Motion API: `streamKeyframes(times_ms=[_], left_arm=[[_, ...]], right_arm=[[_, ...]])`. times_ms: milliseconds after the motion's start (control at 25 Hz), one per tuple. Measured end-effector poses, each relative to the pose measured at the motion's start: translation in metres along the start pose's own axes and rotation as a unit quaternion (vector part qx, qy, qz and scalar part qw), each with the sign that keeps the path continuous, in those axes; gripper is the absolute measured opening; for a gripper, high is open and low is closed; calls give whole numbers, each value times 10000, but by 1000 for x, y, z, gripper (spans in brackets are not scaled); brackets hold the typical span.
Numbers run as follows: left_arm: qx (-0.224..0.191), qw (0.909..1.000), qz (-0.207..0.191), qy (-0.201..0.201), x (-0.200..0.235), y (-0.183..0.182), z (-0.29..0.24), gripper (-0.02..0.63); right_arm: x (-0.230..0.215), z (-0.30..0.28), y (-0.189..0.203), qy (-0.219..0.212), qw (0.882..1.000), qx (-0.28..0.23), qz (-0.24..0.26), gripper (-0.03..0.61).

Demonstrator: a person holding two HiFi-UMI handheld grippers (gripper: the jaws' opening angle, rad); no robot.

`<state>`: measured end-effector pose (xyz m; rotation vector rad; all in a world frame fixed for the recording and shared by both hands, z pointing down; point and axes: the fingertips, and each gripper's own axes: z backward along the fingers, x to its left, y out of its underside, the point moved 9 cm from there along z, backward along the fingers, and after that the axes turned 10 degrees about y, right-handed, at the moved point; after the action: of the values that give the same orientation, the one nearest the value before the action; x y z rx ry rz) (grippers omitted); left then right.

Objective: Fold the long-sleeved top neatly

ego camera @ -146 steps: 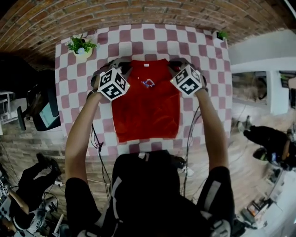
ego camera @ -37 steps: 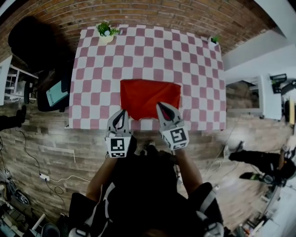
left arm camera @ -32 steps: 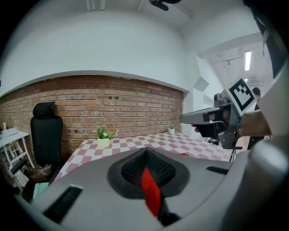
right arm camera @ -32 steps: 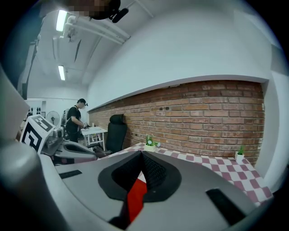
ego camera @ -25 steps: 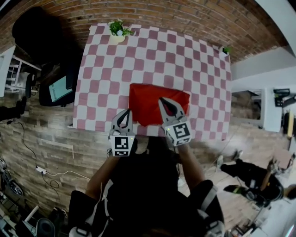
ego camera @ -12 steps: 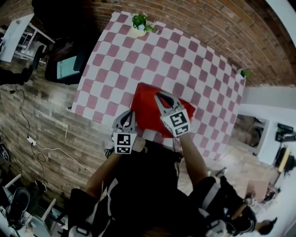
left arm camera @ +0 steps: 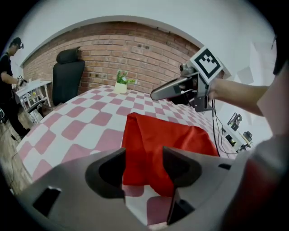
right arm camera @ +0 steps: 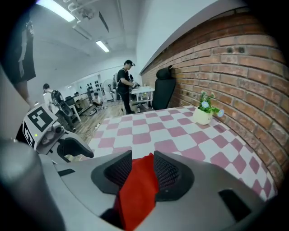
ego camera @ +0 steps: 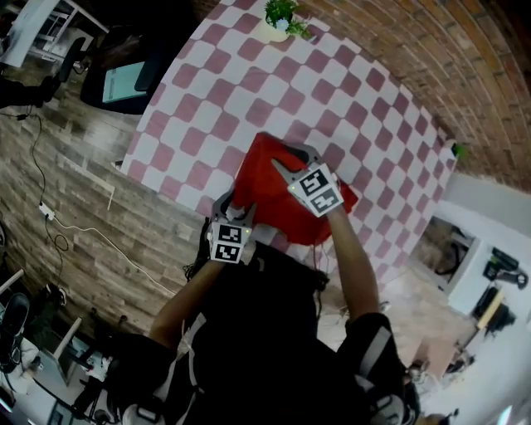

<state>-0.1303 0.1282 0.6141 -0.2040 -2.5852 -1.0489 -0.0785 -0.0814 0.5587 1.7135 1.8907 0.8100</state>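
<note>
The red top [ego camera: 274, 212] lies folded in a compact block near the front edge of the checkered table [ego camera: 249, 75]. My left gripper [ego camera: 236, 207] hovers low over its near left corner. Its jaws are opening and stand wide [left arm camera: 143, 164], with the cloth [left arm camera: 167, 135] lying on the table beyond them, untouched. My right gripper [ego camera: 290, 159] reaches over the top's far part. Its jaws [right arm camera: 142, 168] are opening too, and a raised ridge of red fabric [right arm camera: 140, 189] still stands in the gap between them.
A small potted plant [ego camera: 278, 21] sits at the table's far edge. A black office chair [left arm camera: 67, 76] stands left of the table, on a wooden floor. People [right arm camera: 124, 85] stand far back in the room. A brick wall [left arm camera: 135, 49] runs behind the table.
Both grippers have dropped from the table's front edge onto the red top, the right one moving farther over it. Their jaws, shut a second ago, have parted.
</note>
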Motion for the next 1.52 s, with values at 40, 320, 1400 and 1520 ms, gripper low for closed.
streamKeyframes(times_ms=[40, 320, 1400, 1520], left_arm=[[75, 10000, 59, -24, 2, 5, -4, 238], [384, 9979, 486, -198, 16, 26, -25, 241], [678, 9966, -63, 453, 32, 29, -47, 98], [817, 9951, -207, 517, 34, 24, -48, 89]], right_arm=[[-2, -8, 1, -85, 9999, 112, 92, 130], [-18, -50, 13, -492, 9939, 862, 477, 141], [-36, -101, 48, -993, 9802, 1679, 343, 34], [-39, -97, 50, -839, 9821, 1664, 263, 30]])
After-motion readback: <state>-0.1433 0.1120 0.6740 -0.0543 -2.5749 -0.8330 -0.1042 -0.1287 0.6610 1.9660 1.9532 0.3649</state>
